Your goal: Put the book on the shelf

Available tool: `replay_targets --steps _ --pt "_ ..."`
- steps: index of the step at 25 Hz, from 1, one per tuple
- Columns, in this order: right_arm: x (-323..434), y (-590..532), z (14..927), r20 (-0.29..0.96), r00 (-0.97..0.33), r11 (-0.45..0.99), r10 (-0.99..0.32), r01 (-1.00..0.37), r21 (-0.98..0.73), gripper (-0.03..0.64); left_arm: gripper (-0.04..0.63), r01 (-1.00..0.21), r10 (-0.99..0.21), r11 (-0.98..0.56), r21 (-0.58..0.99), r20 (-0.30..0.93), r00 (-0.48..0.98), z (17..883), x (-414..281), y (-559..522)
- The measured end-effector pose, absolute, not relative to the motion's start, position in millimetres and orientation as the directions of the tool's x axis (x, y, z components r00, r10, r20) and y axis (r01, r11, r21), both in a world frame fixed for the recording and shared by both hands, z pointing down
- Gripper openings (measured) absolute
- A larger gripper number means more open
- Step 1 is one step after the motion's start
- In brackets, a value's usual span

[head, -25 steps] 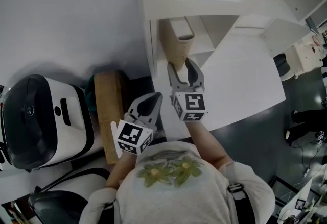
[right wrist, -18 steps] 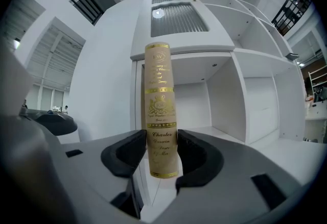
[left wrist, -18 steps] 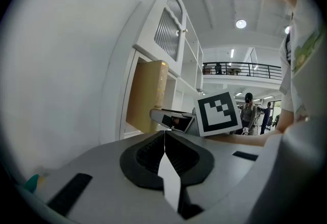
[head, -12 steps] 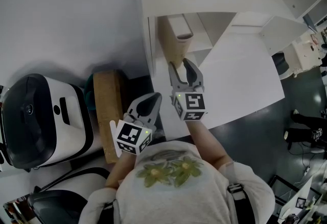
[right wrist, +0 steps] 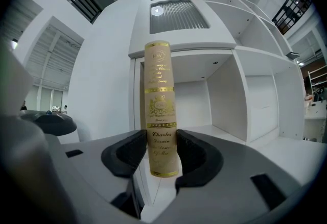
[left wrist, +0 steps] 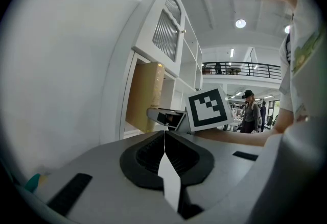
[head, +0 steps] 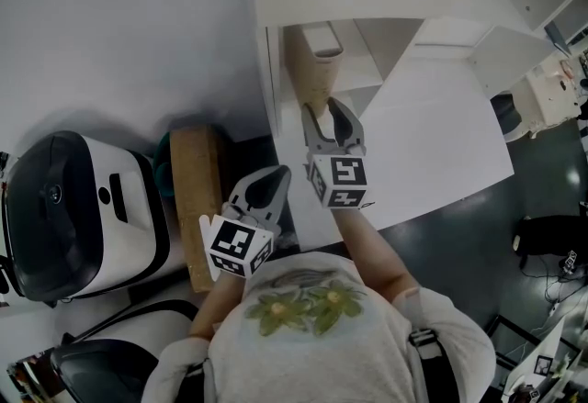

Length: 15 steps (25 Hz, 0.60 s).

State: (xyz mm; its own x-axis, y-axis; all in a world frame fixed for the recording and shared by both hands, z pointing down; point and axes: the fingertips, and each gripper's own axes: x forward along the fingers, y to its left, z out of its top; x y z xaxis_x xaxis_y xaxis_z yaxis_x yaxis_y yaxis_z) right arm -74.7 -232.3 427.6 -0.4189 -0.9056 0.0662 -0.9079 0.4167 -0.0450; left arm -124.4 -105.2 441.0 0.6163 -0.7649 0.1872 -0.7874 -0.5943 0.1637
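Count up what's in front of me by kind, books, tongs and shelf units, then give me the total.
book: 1
left tongs and right tongs: 2
shelf unit: 1
total: 4

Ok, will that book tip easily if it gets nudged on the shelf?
Probably: the book stands tall and narrow, with no neighbour on its open side. It looks stiff, its spine straight in the right gripper. The smooth gilt spine may be slightly slippery.
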Motion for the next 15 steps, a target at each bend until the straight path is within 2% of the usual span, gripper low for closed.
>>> replay_targets --steps 15 --pt "-81.0 -247.6 428.4 0.074 -0.41 0.407 -0.909 -0.912 -0.045 0.206 0.029 -0.786 -0.764 -0.597 0.163 0.186 0.618 440.9 -126.1 -109.1"
